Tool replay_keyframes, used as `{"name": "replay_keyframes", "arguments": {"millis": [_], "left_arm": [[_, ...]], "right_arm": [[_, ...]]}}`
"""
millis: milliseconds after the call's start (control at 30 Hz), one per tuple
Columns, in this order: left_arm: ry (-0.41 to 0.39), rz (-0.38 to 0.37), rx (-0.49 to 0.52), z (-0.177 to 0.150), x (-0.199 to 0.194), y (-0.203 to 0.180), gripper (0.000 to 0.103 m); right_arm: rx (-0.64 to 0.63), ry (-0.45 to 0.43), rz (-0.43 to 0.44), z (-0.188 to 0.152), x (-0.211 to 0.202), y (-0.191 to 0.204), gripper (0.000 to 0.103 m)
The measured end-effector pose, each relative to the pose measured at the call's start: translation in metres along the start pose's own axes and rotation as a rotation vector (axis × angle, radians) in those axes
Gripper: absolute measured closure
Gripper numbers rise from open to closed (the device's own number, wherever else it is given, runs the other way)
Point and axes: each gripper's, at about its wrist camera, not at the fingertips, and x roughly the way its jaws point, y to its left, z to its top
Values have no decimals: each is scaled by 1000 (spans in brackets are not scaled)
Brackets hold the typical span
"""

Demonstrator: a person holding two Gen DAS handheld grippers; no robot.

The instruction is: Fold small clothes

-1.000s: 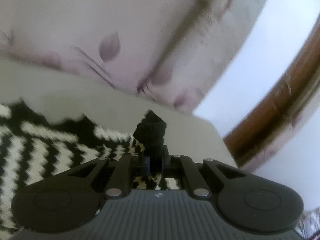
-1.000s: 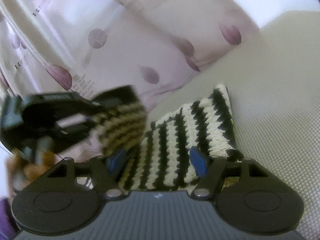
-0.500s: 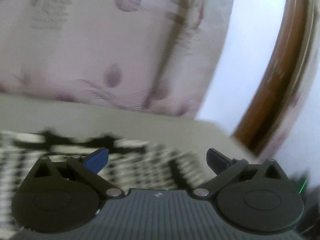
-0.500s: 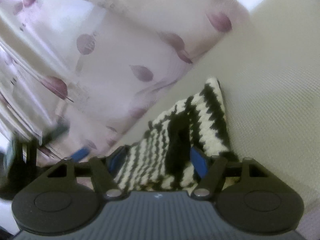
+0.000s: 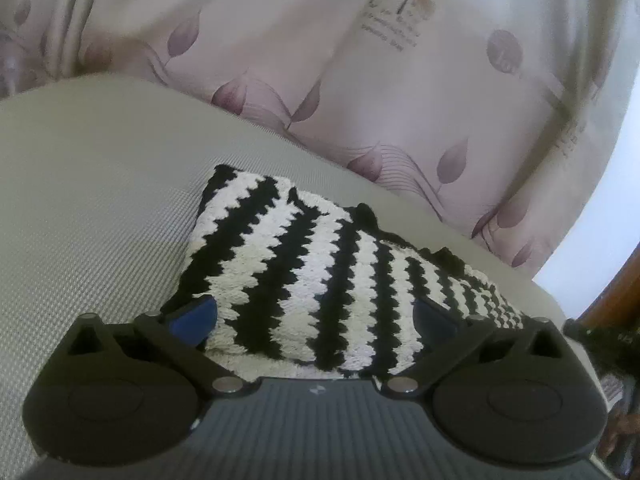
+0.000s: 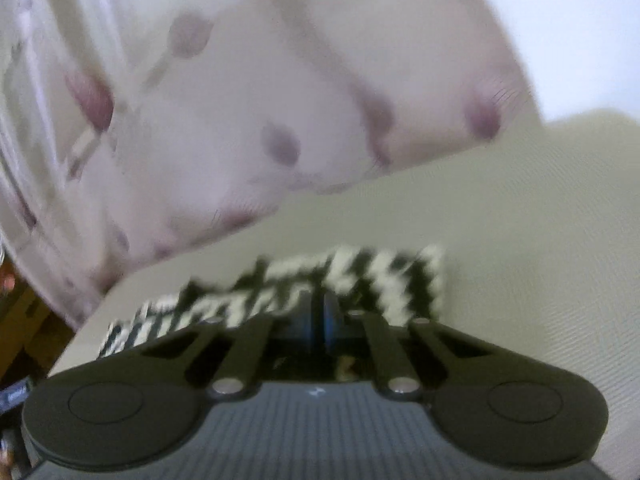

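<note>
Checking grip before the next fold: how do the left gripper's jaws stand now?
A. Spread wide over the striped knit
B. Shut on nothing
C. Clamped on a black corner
A: the left gripper has its blue pads wide apart, the striped knit lying flat between them.

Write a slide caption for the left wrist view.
Left hand-held gripper, jaws wide open, poised over a black-and-white striped knit garment lying on a cream cushion.

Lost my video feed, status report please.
Left gripper open over the striped knit. Right gripper just closed, shut, nothing visibly pinched. Nothing in the way.
</note>
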Motion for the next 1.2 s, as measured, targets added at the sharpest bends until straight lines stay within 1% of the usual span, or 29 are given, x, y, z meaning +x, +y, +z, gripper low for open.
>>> {"name": "replay_keyframes", "arguments": {"millis": [67, 100, 133, 167, 233, 267, 333, 400, 533, 600, 700, 733, 767, 800, 867, 900, 933, 967, 1000, 1033, 1133, 1167, 1200], "left_arm": [[5, 24, 62, -5, 6, -5, 0], [16, 32, 77, -7, 8, -6, 0], [10, 32, 80, -8, 7, -8, 0], [-7, 21, 79, -8, 4, -8, 0], [-24, 10, 93, -8, 3, -10, 0], [-11, 12, 94, -11, 3, -12, 0], [-2, 6, 71, -13, 2, -6, 0], [-20, -6, 44, -13, 3, -4, 0], [-32, -15, 31, -13, -2, -2, 0], [-33, -12, 37, -14, -2, -3, 0], [-29, -7, 43, -15, -2, -4, 0], [-29, -7, 42, -15, -3, -4, 0], [-30, -8, 41, -15, -3, -4, 0], [-35, -7, 38, -15, -4, -4, 0], [-57, -8, 21, -16, -8, -1, 0], [-71, -11, 11, -16, -11, 1, 0], [-83, -9, 1, -17, -13, 2, 0], [-87, -5, -4, -17, -13, 2, 0], [-85, 0, -4, -17, -13, 3, 0], [-79, 2, 0, -16, -12, 2, 0], [-67, 20, 28, -16, -10, -4, 0], [-66, 20, 35, -16, -10, -5, 0], [-66, 20, 38, -16, -10, -5, 0]], "right_arm": [[24, 17, -19, 1, 1, -12, 97], [32, 44, -28, -3, 7, -17, 97], [32, 73, -39, -9, 12, -19, 97], [45, 76, -29, -13, 12, -22, 96], [125, 53, 64, -16, 8, -30, 96], [153, 46, 88, -16, 7, -32, 96], [134, 53, 89, -14, 8, -28, 95], [119, 90, 99, -14, 15, -26, 94], [43, 148, 39, -17, 32, -13, 87], [24, 171, 49, -20, 41, -8, 82], [-54, 176, 20, -21, 53, 7, 81], [-71, 181, 12, -20, 55, 11, 87], [-91, 177, 3, -19, 56, 14, 90], [-114, 166, -2, -18, 54, 17, 91], [-147, 104, -9, -12, 40, 19, 91], [-143, 75, -9, -7, 32, 17, 91], [-124, 54, -5, -2, 24, 12, 97], [-120, 39, -25, 0, 18, 7, 99], [-122, 34, -56, 1, 17, 2, 99], [-103, 49, -67, 0, 18, -7, 99], [-49, 114, -54, -10, 30, -24, 99], [-30, 99, -49, -13, 29, -26, 99], [0, 81, -20, -14, 26, -27, 99]]}}
